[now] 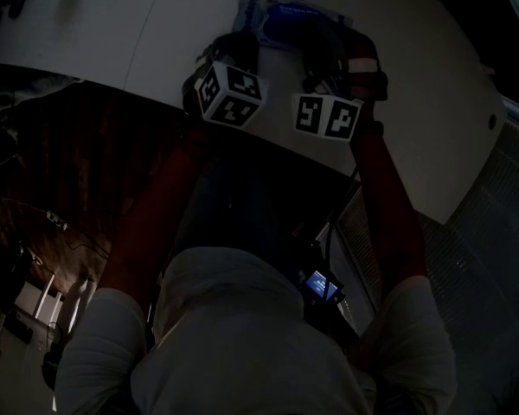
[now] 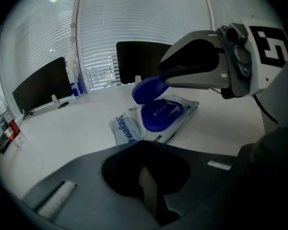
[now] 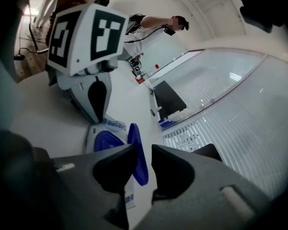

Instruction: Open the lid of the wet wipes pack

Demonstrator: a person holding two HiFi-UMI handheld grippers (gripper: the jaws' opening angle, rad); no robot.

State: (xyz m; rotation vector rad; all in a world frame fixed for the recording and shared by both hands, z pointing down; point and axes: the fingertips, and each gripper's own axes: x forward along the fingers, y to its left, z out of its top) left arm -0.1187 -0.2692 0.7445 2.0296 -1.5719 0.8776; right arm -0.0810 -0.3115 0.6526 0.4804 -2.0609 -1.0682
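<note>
The right gripper (image 3: 143, 152) has its jaws closed in on the rim of the blue lid (image 3: 136, 169), which stands raised, nearly upright, above the wet wipes pack (image 2: 129, 128). The pack lies flat on the white desk (image 2: 72, 123). The left gripper (image 2: 146, 150) has its jaws together on nothing, with its tip at the pack's near edge. The pack looks light, soft and slick, so it would likely slide or lift and wants pinning. The lid seems thin, stiff, hinged plastic, and its free rim is the best hold.
</note>
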